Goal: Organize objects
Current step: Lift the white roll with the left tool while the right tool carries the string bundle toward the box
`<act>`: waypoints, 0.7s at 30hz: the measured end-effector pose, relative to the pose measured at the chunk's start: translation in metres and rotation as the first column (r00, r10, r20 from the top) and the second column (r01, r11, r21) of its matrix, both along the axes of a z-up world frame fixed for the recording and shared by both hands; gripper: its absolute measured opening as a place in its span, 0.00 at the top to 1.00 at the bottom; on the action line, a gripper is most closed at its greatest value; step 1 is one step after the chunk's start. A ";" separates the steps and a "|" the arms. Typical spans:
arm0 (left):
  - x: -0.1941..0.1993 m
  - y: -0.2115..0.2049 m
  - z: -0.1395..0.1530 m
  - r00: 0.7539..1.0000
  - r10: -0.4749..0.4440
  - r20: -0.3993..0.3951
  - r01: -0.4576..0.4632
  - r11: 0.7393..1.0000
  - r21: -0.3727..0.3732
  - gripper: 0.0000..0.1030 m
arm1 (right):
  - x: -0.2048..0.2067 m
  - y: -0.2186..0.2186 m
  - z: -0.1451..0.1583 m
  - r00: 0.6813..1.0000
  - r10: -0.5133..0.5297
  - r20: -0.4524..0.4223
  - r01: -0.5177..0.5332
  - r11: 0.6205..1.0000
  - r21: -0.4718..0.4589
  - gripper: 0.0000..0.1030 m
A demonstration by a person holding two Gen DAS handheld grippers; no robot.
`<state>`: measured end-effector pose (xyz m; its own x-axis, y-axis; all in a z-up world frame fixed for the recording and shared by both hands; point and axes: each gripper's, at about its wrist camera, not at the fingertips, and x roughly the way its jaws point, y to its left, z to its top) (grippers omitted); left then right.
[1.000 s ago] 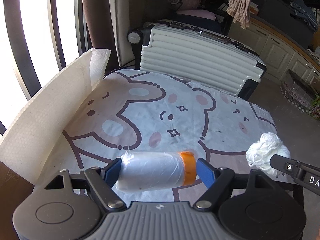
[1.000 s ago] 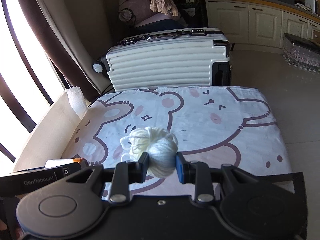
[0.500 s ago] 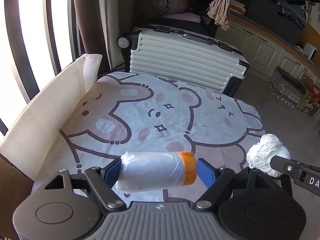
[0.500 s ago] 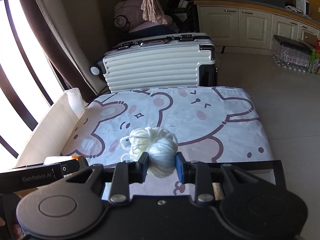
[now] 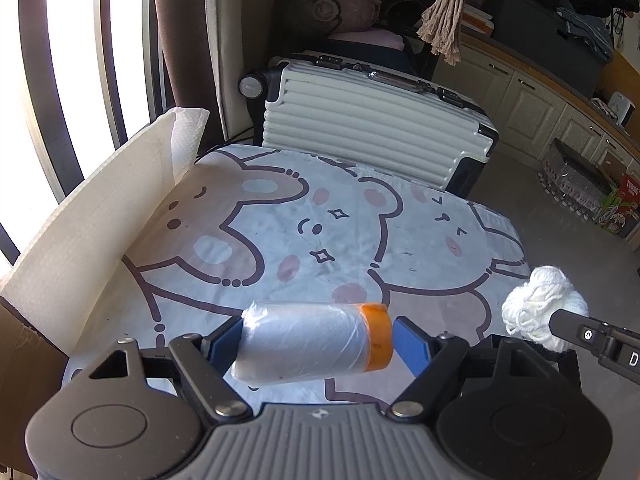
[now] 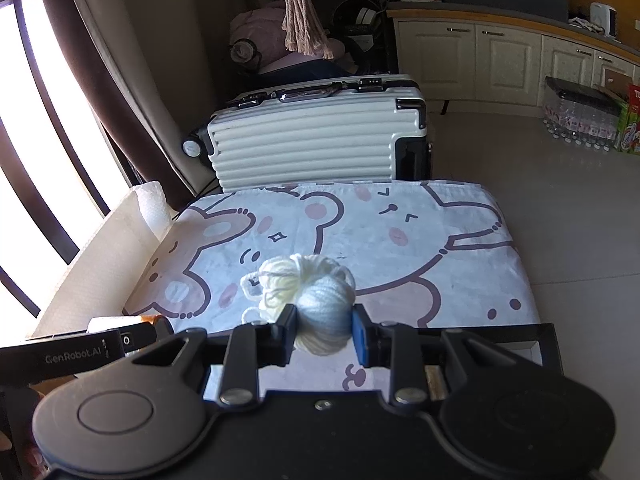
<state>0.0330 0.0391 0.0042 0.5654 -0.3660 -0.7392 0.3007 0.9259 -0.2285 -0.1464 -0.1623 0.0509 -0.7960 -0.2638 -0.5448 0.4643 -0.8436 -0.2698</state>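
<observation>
The left gripper (image 5: 316,344) is closed on a roll of clear plastic film (image 5: 304,346) with an orange end. The blue pads press on the two ends of the roll, so it lies crosswise between them, raised above the cloth. The right gripper (image 6: 325,330) is clamped on a ball of pale yarn (image 6: 316,308), which bulges out above and in front of the pads, with one loose loop hanging to the left side. Both things are in the air and not on any surface.

I judge that this is the carrying step: each hand has its object, and neither is put down yet. The next move needs a place for each one. Low at the near edge of the right view there is a dark frame, maybe the rim of a box, but I cannot tell for sure. The yarn is soft and should be lowered fully before the grip is released, and the roll may run away if it lands on its side.

Under both grippers is a table with a bear-print cloth (image 5: 360,240). On its left edge stands a sheet of white padded paper (image 5: 92,232). Behind the table is a white ribbed suitcase (image 6: 320,140) on its side, then curtains, a barred window and cream cabinets (image 6: 472,60).
</observation>
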 end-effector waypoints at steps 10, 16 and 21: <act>-0.001 -0.026 -0.003 0.999 -0.037 -0.012 0.037 0.999 -0.021 0.22 | -0.006 0.013 0.006 1.000 -0.027 -0.006 0.027 1.000 0.012 0.71; -0.008 -0.060 -0.006 0.995 -0.097 -0.016 0.096 0.995 -0.036 0.22 | -0.015 0.043 0.017 0.996 -0.083 -0.015 0.083 0.997 0.006 0.71; -0.017 -0.090 -0.010 0.989 -0.150 -0.021 0.149 0.988 -0.044 0.22 | -0.022 0.072 0.026 0.991 -0.134 -0.018 0.134 0.991 -0.009 0.71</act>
